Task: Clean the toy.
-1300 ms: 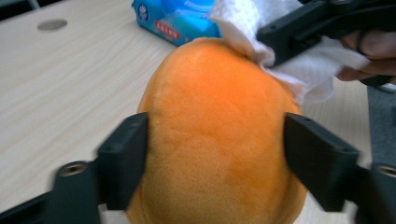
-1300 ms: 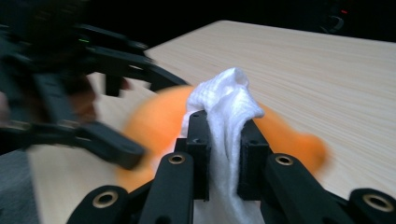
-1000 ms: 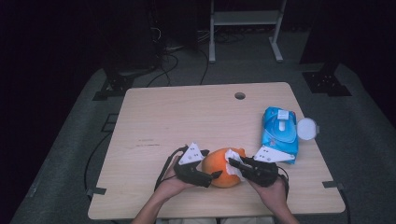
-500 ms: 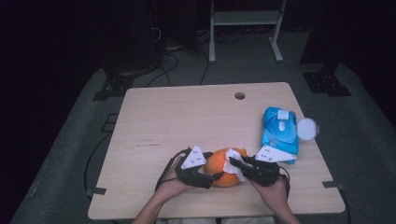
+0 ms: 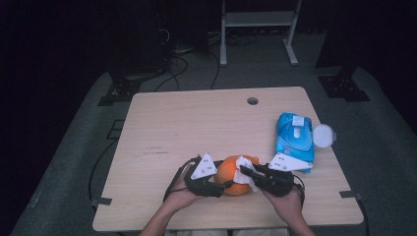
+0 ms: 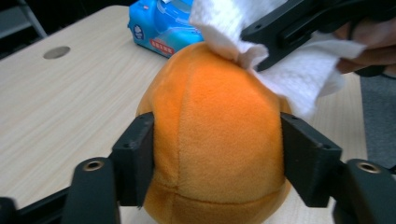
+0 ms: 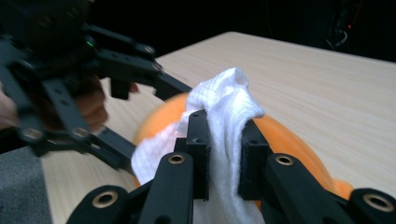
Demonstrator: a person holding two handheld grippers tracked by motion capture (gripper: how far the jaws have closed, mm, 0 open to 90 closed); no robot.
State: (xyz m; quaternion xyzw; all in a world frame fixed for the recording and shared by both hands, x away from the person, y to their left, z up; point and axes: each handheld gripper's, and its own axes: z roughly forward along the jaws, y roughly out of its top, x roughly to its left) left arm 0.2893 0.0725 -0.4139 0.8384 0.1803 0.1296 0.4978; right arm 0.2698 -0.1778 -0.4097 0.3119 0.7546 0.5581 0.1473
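On our wooden table (image 5: 196,123) in a dark room, wipes pack (image 5: 294,140) at two o'clock, our left gripper (image 6: 217,158), jaws just closing, clamps the orange plush (image 6: 215,140); our right gripper (image 7: 224,154) pinches a white wipe (image 7: 224,107).

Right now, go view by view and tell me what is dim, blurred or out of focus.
High view: table lit, surroundings nearly black. Left gripper view: orange plush sharp, blue wipes pack soft behind. Right gripper view: white wipe between the jaws fairly crisp, left gripper blurred, background dark.
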